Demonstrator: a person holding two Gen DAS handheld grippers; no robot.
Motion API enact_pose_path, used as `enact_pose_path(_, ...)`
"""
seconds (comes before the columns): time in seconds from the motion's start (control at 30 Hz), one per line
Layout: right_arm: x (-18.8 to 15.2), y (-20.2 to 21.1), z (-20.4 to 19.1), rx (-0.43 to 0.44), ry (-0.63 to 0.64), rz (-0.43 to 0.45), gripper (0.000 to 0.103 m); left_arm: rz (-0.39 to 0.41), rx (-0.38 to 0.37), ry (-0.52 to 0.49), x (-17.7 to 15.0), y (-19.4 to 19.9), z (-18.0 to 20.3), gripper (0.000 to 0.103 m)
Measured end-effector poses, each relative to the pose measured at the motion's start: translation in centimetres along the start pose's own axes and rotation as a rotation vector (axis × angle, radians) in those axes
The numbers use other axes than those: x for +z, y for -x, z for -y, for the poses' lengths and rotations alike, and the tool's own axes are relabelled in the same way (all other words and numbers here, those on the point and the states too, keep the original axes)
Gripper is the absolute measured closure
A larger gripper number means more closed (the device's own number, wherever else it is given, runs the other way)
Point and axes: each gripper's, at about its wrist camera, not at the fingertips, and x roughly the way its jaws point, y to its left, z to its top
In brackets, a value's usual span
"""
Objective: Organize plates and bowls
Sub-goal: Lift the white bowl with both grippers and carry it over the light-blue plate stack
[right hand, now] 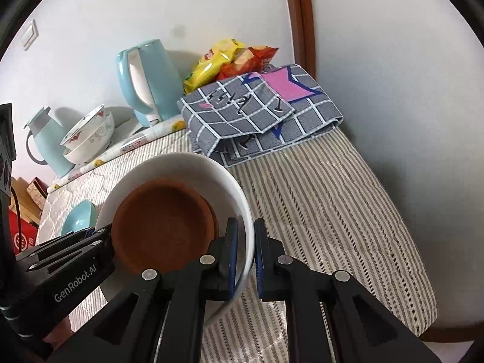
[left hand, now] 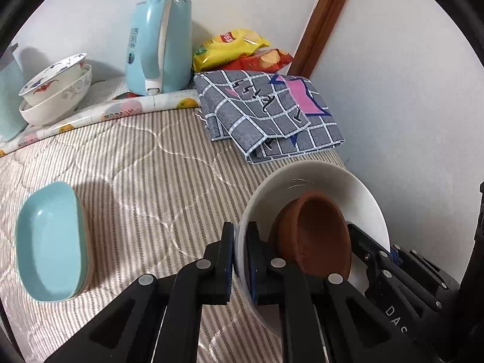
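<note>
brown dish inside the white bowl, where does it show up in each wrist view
Left wrist view: the brown dish sits lower right, tilted inside the white bowl.
Right wrist view: brown dish lower left of centre, in the white bowl.
Shared landmark: the blue kettle by the wall.

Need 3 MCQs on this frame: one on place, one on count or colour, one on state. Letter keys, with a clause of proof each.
1. Where is the brown dish?
A. On the checked cloth
B. Inside the white bowl
C. Beside the kettle

2. How many bowls are stacked beside the kettle?
A. Two
B. Three
C. Four

3. How is the white bowl held?
A. By the left gripper alone
B. By neither gripper
C. Left gripper and right gripper each clamp its rim

Key:
1 B, the dish lies within the bowl's wall.
2 A, a patterned bowl sits in a plainer one.
3 C, each wrist view shows fingers astride the rim.
</note>
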Motion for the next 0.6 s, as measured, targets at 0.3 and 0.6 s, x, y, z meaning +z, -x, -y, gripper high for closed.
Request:
enact_pose_path(0.3, 0.2, 1.0, -2.3, 0.014, 0.017, 0.022, 0.093, 0.028, 0.005, 0.009, 0.1, 2.0, -1.6, 0.094)
enact_pose_path(0.6, -0.5, 1.3, -4.1, 0.015, 0.017, 0.02, 0.093, 0.026, 0.001, 0.013, -0.4, 2.8, -3.1, 0.094)
